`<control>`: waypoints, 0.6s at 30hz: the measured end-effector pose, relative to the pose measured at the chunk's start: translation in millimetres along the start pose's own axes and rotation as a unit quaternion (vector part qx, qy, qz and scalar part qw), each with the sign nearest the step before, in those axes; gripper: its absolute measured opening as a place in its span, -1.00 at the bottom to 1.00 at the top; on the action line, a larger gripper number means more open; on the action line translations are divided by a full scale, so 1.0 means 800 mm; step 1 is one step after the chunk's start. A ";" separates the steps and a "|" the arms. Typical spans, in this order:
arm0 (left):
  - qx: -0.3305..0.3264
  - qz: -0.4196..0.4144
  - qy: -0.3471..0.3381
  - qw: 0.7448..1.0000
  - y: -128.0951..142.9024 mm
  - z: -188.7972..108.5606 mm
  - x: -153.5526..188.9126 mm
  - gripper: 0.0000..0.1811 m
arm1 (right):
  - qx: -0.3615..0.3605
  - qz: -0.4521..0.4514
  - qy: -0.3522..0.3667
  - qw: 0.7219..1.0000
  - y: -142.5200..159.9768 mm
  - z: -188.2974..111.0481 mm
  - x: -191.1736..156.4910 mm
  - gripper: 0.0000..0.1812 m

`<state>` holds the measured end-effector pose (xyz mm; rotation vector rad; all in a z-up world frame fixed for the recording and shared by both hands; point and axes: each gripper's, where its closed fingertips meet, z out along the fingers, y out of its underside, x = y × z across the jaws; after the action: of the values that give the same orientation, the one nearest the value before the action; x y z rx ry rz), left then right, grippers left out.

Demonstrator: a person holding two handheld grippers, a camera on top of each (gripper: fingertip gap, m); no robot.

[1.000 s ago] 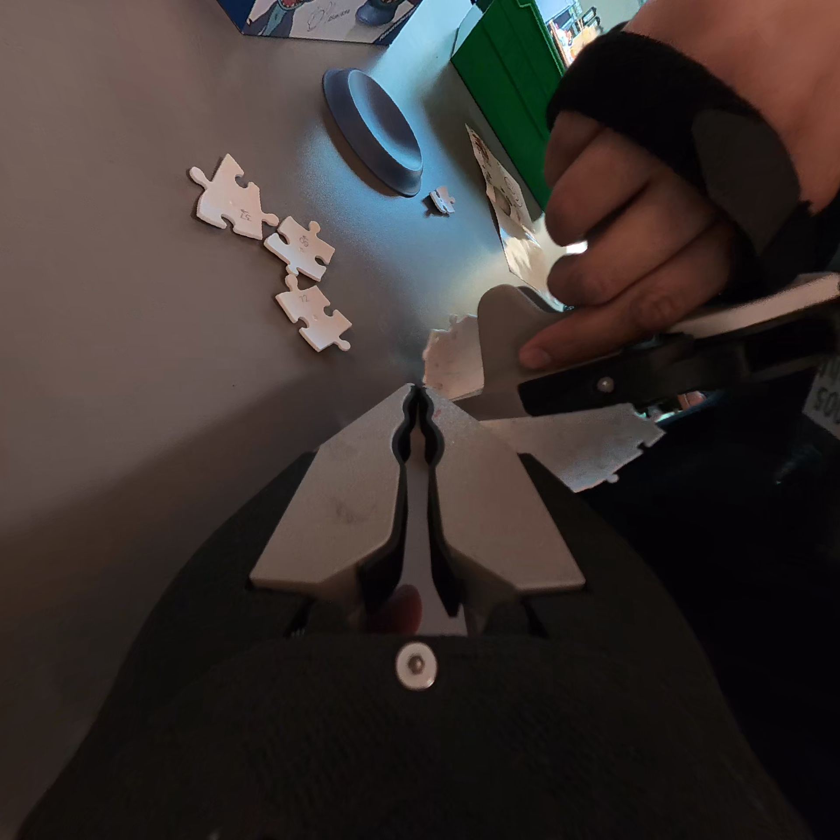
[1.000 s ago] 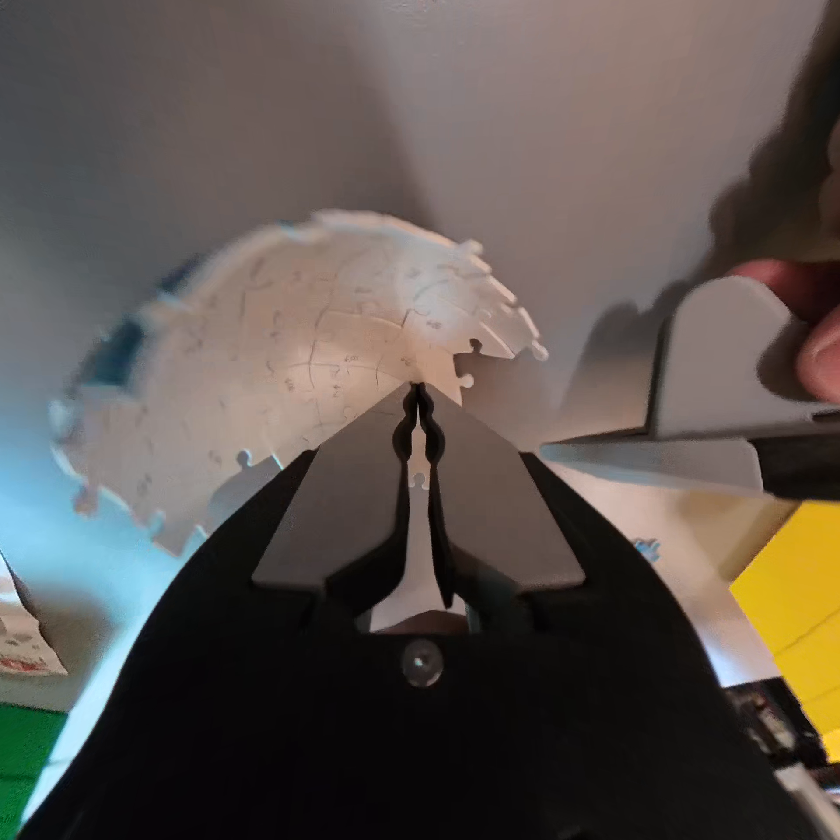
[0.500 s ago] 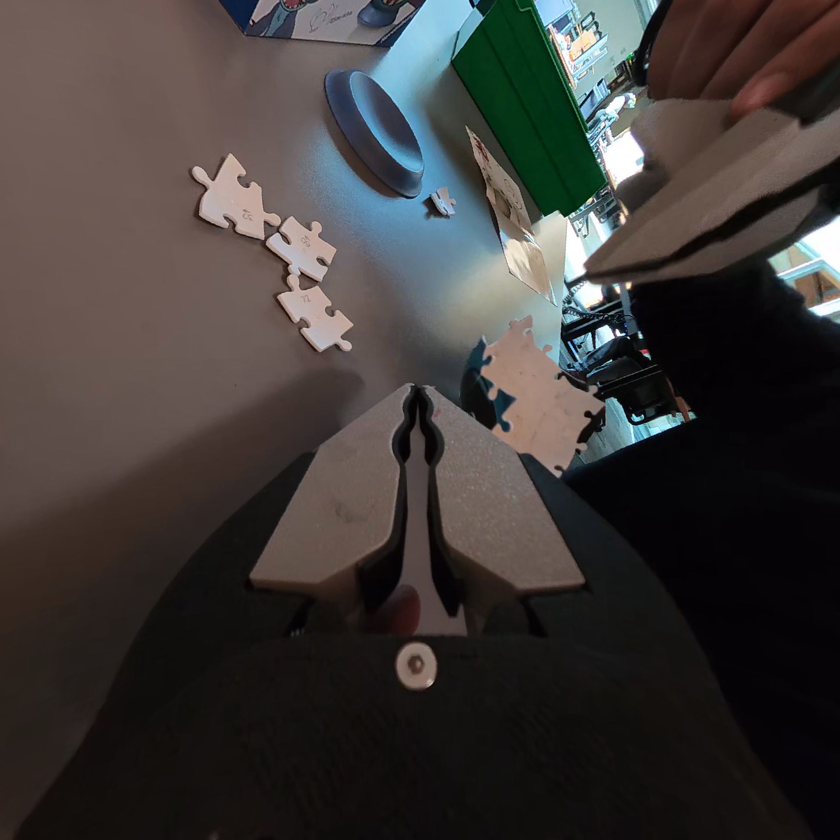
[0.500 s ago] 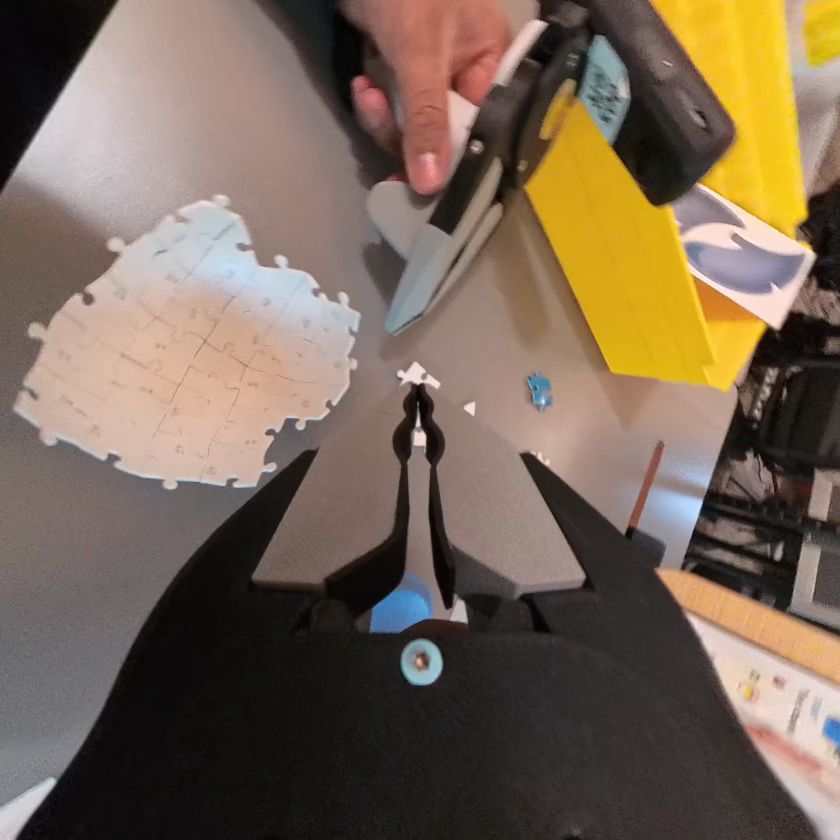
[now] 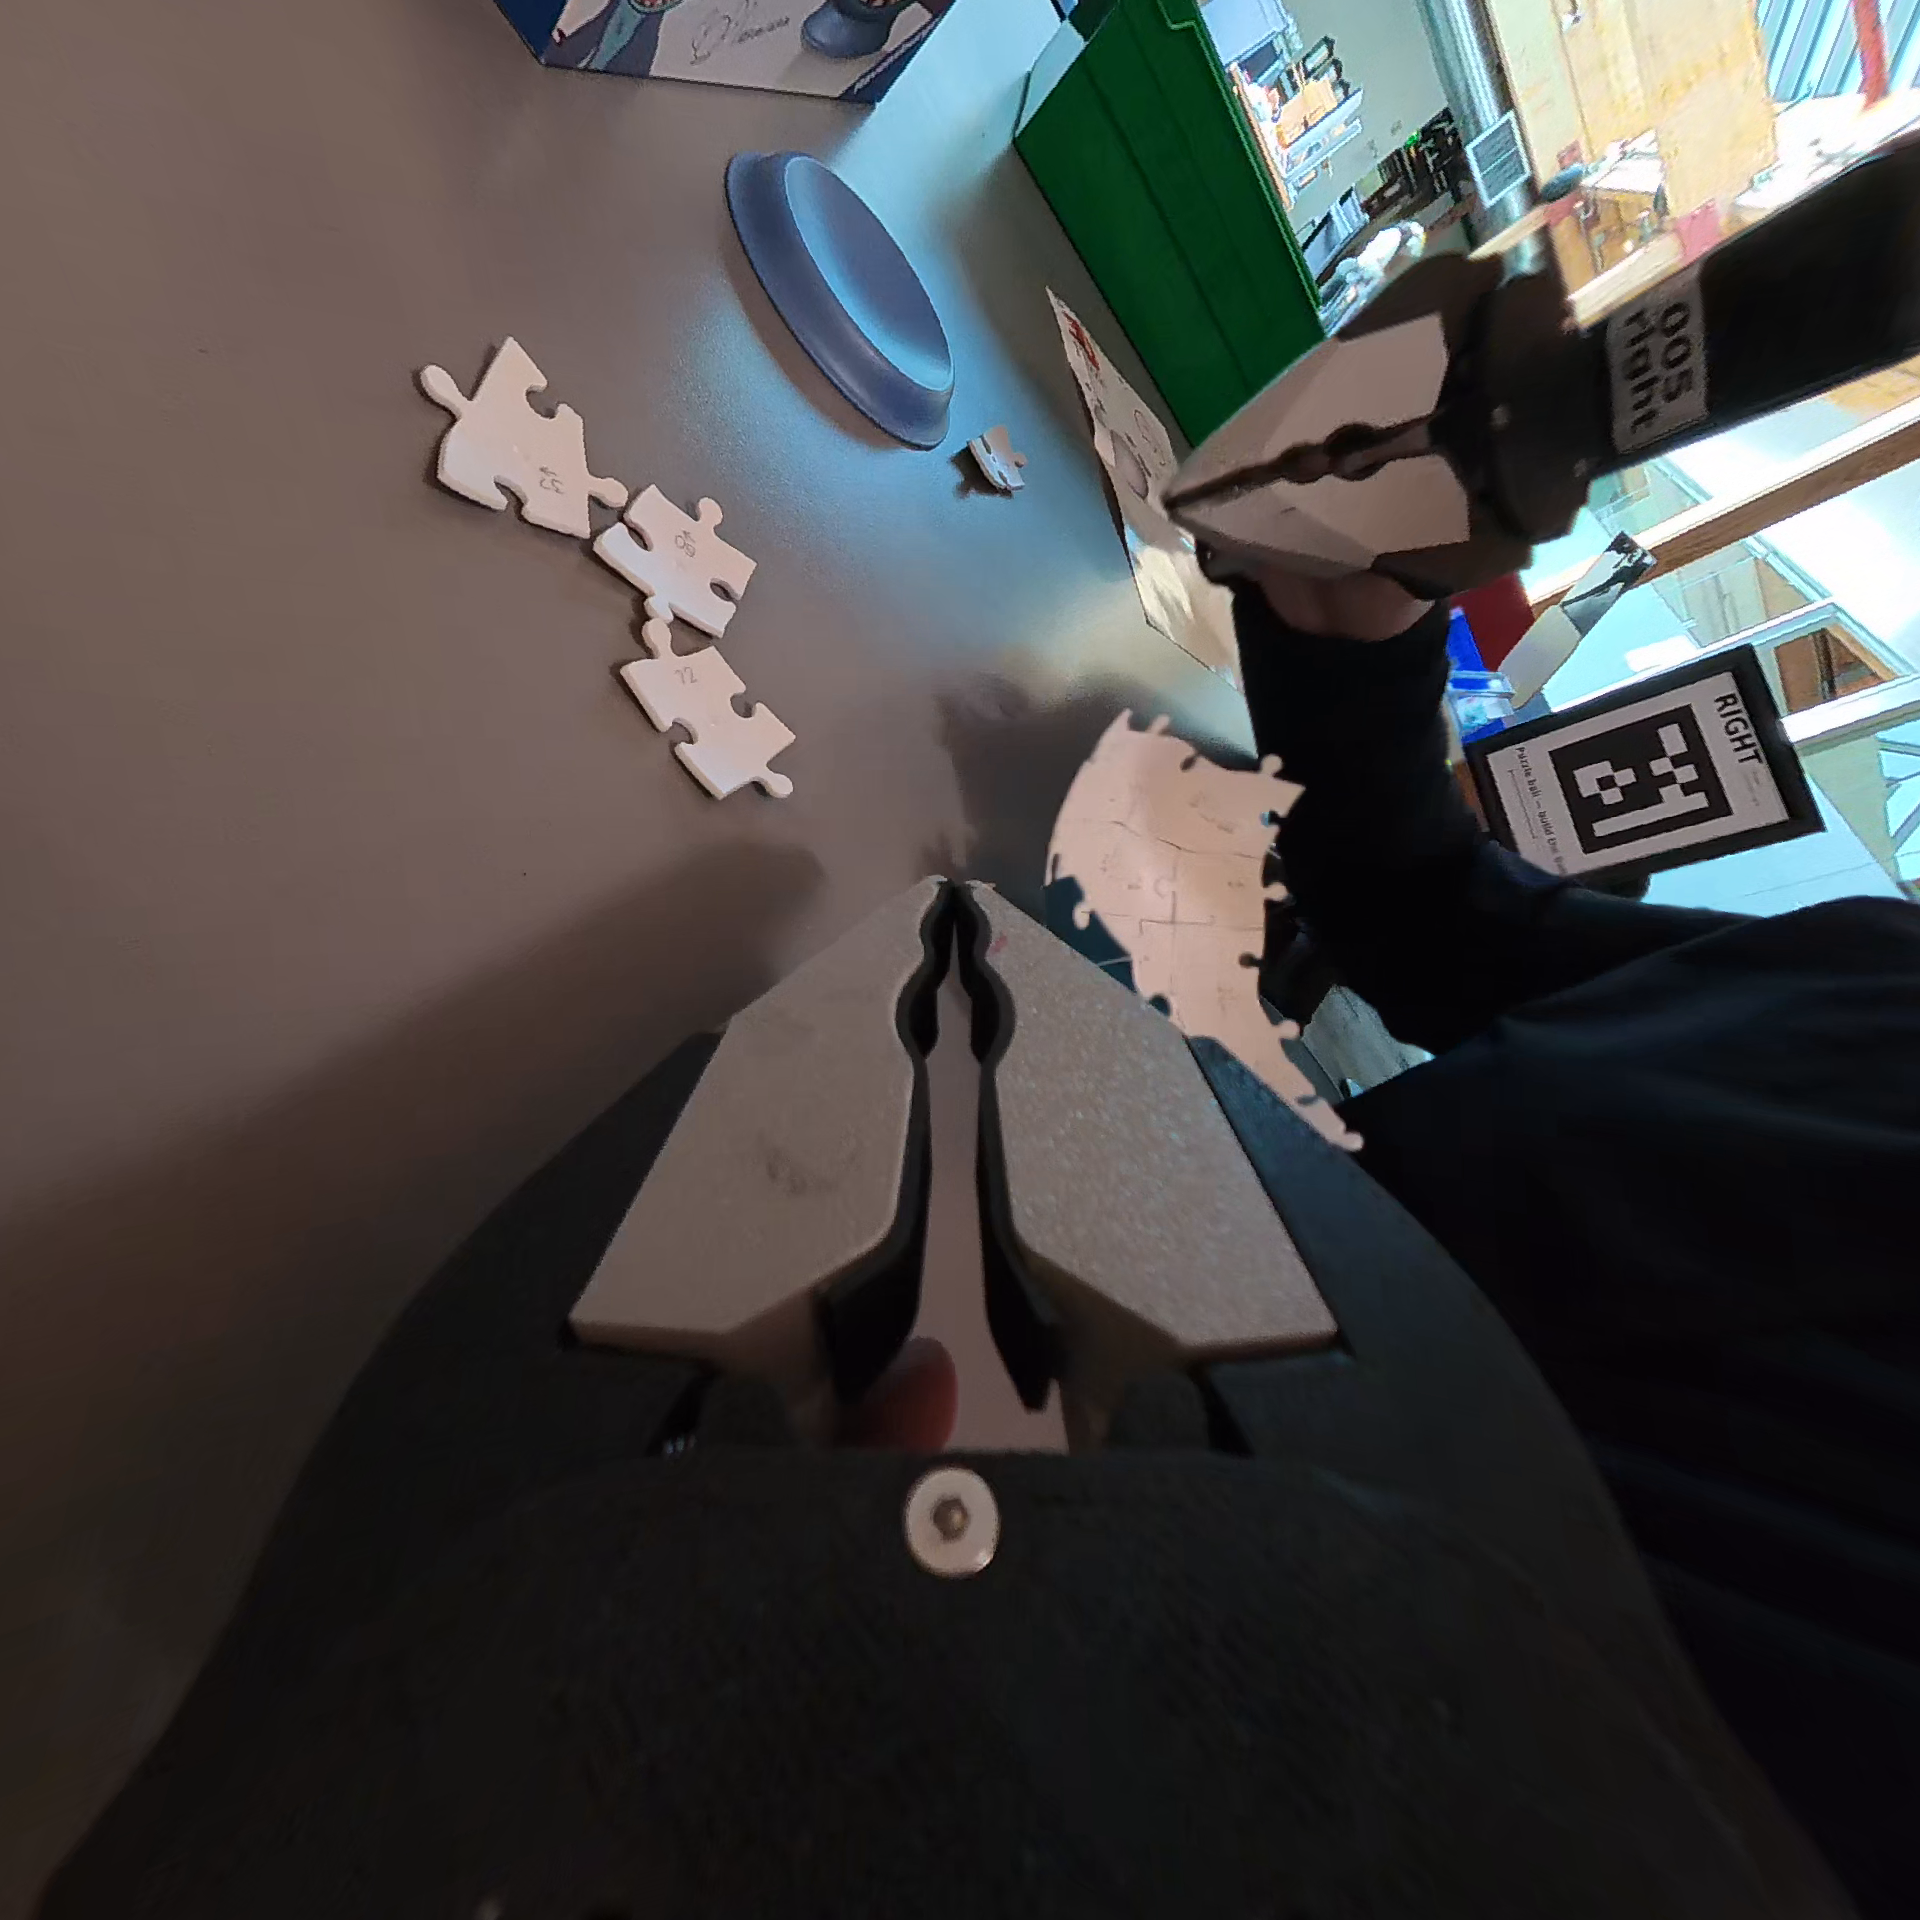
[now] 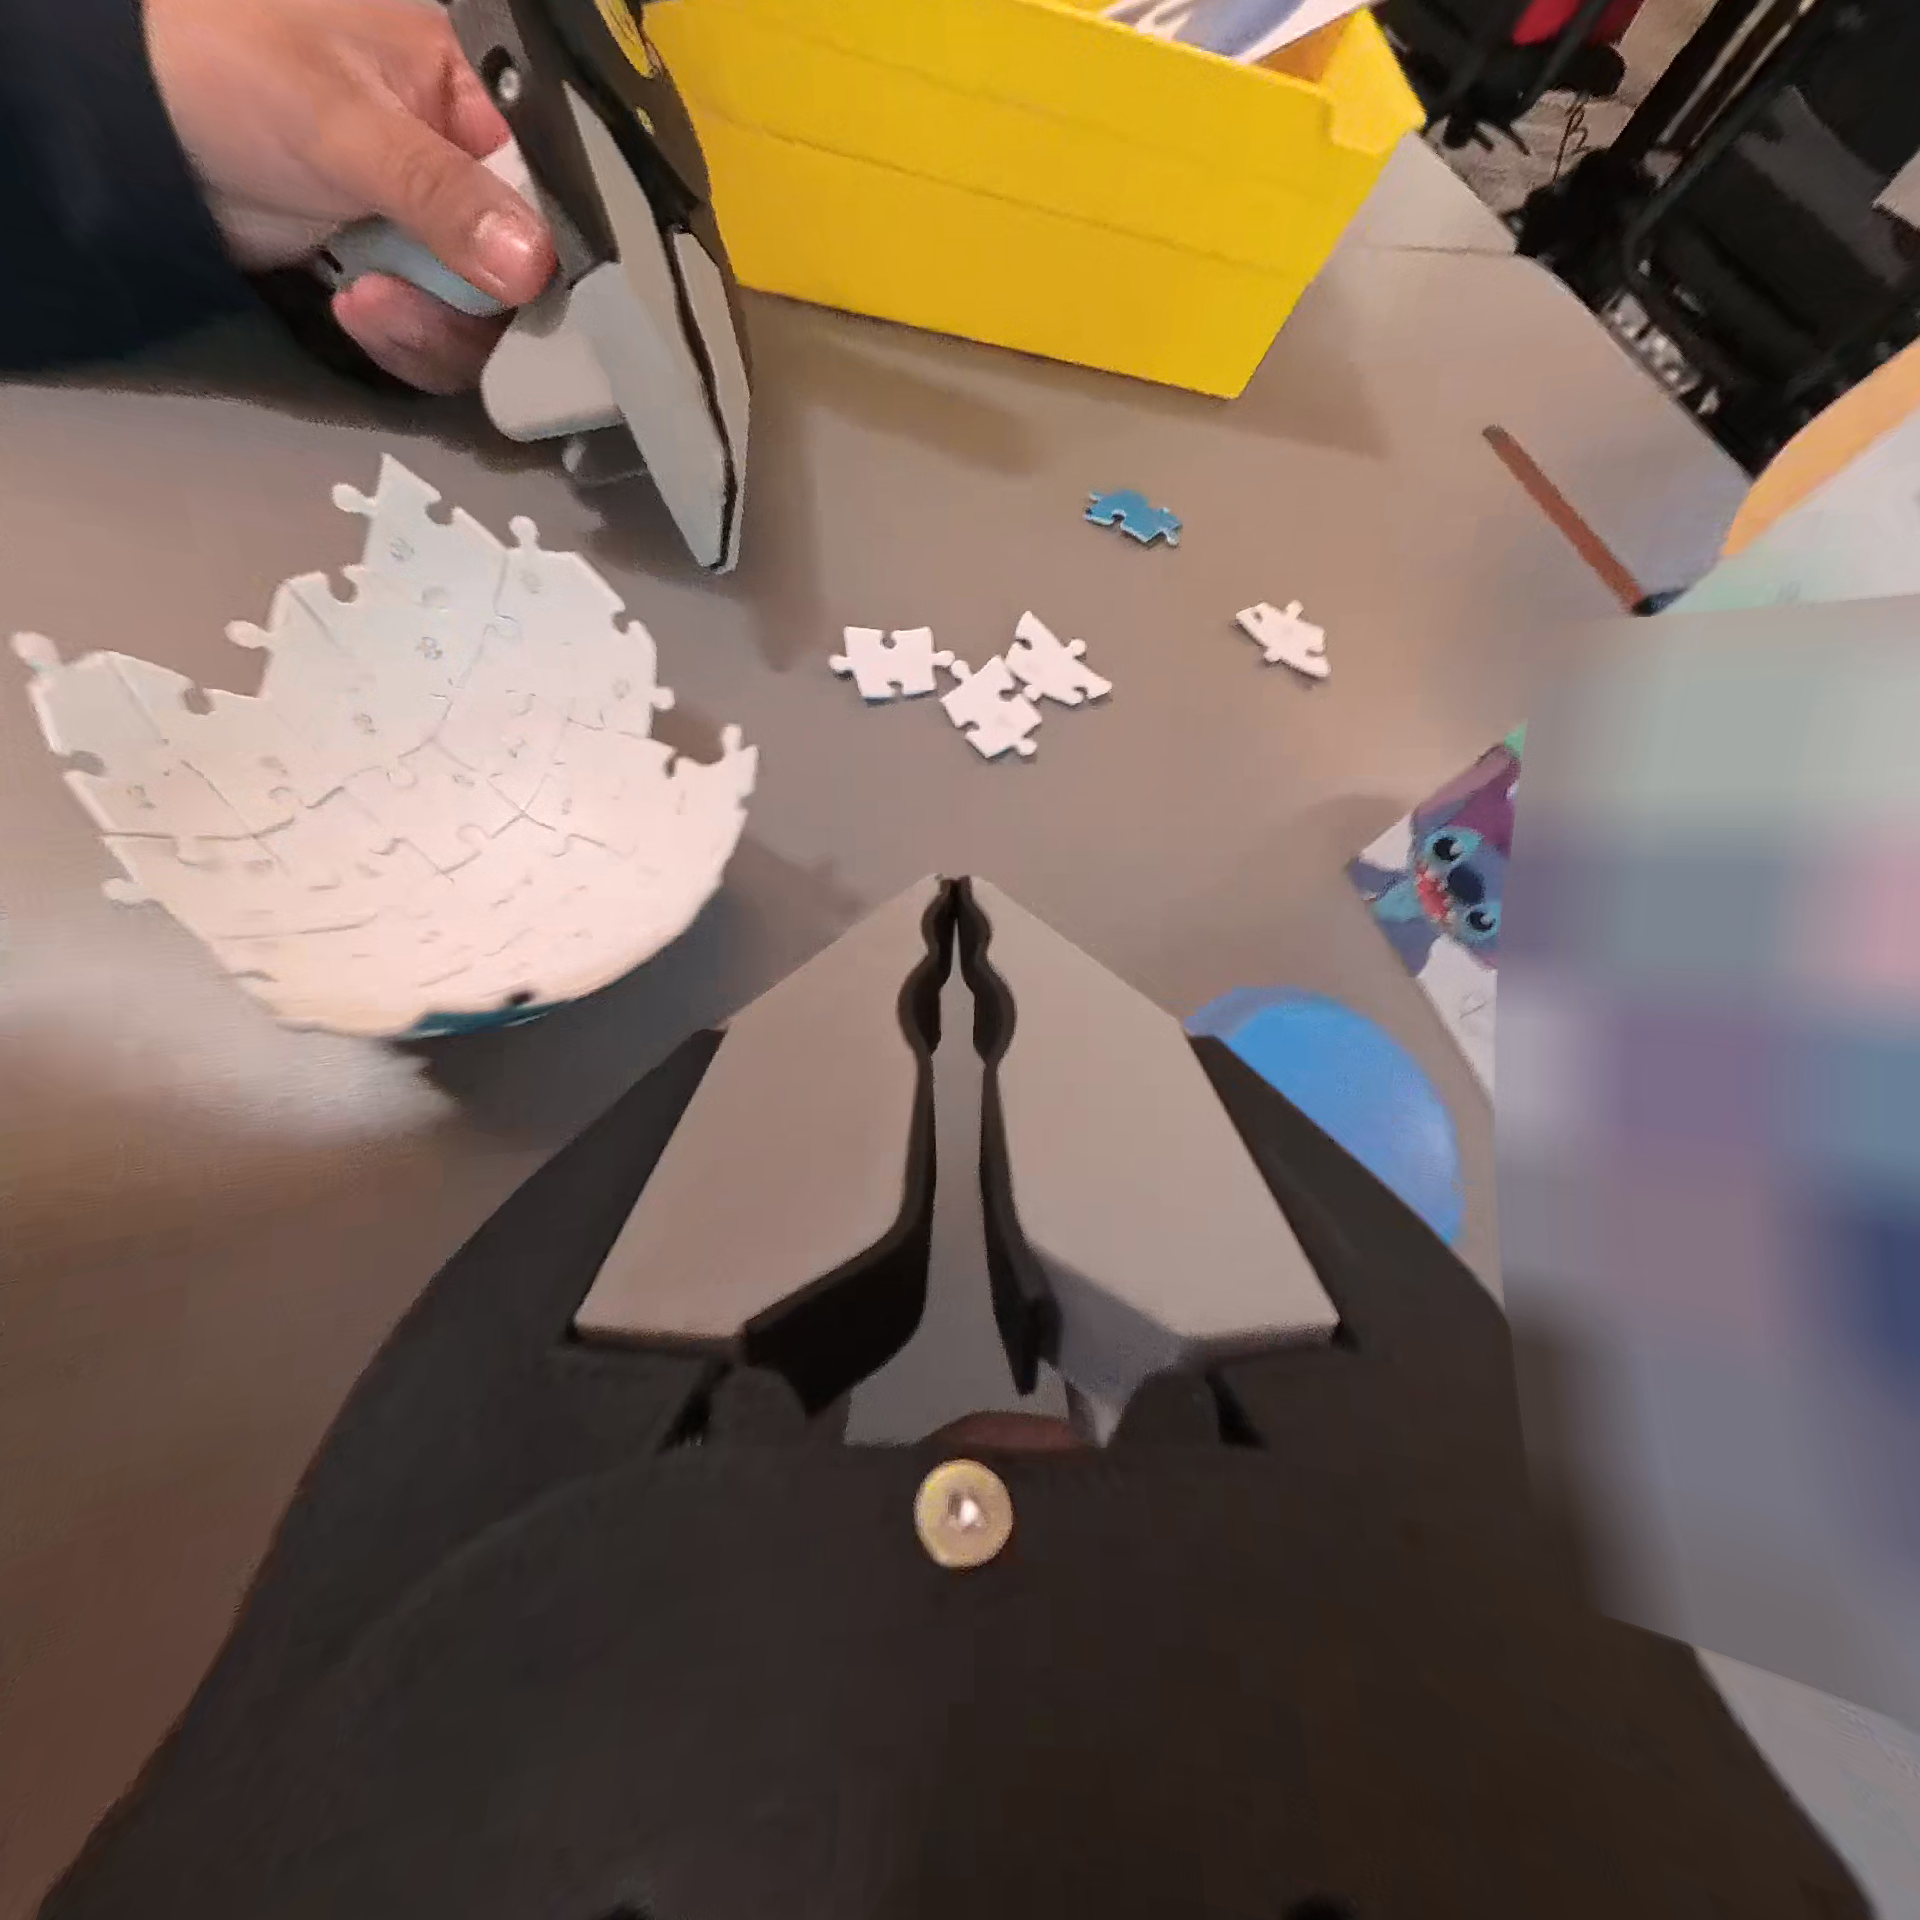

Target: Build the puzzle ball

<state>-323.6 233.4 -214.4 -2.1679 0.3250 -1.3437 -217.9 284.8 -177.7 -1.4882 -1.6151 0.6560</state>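
The half-built puzzle ball, a white bowl-shaped shell (image 6: 416, 790) with a toothed rim, rests on the grey table (image 6: 1039, 831); it also shows in the left wrist view (image 5: 1164, 862). Three loose white pieces (image 5: 681, 556) lie together left of it and show ahead in the right wrist view (image 6: 992, 707). My left gripper (image 5: 956, 888) is shut and empty, low over the table beside the shell; it shows in the right wrist view (image 6: 722, 556). My right gripper (image 6: 956, 883) is shut and empty, raised clear of the shell; the left wrist view shows it (image 5: 1174, 499).
A single white piece (image 6: 1283, 634) and a blue-faced piece (image 6: 1132, 516) lie farther off. A blue round stand (image 5: 842, 301), a green bin (image 5: 1164, 187), a yellow bin (image 6: 997, 208), a printed leaflet (image 6: 1444, 894) and the puzzle box (image 5: 707, 42) ring the work area. The grippers' ends are close to 12 cm from one another.
My right gripper has pulled up and away from the shell's rim, and its view now takes in the whole table. The shell sits free. My left gripper has barely moved.
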 end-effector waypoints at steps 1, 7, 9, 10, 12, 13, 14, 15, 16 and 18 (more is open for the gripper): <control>-0.002 0.000 -0.002 1.000 0.001 0.000 0.000 -1.00 | 0.008 0.017 -0.004 1.000 0.004 -0.004 -0.006 -1.00; 0.003 0.013 -0.035 0.999 0.009 -0.009 0.002 -1.00 | 0.067 0.078 -0.031 0.994 0.003 -0.021 -0.043 -1.00; 0.004 0.010 -0.041 0.999 0.012 -0.014 0.002 -1.00 | 0.073 0.082 -0.046 0.993 0.003 -0.020 -0.052 -1.00; 0.007 0.008 -0.041 0.999 0.013 -0.017 0.002 -1.00 | 0.074 0.081 -0.049 0.993 0.003 -0.020 -0.054 -1.00; 0.012 0.006 -0.044 0.999 0.014 -0.023 0.004 -1.00 | 0.082 0.076 -0.059 0.992 -0.001 -0.020 -0.060 -1.00; 0.014 0.006 -0.046 0.999 0.016 -0.026 0.005 -1.00 | 0.085 0.075 -0.065 0.991 -0.003 -0.020 -0.064 -1.00; 0.016 0.006 -0.049 0.999 0.017 -0.028 0.006 -1.00 | 0.084 0.073 -0.070 0.991 -0.004 -0.020 -0.068 -1.00; 0.017 0.006 -0.051 0.999 0.018 -0.030 0.006 -1.00 | 0.082 0.070 -0.075 0.991 -0.004 -0.018 -0.072 -1.00; 0.018 0.006 -0.052 0.998 0.019 -0.033 0.007 -1.00 | 0.079 0.068 -0.079 0.991 -0.003 -0.017 -0.077 -1.00; 0.023 0.005 -0.054 0.998 0.021 -0.037 0.008 -1.00 | 0.069 0.060 -0.079 0.993 0.001 -0.012 -0.084 -1.00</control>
<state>-345.1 207.4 -209.4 -2.1879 0.2612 -1.2126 -211.9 218.1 -187.9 -1.4696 -1.5710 0.9550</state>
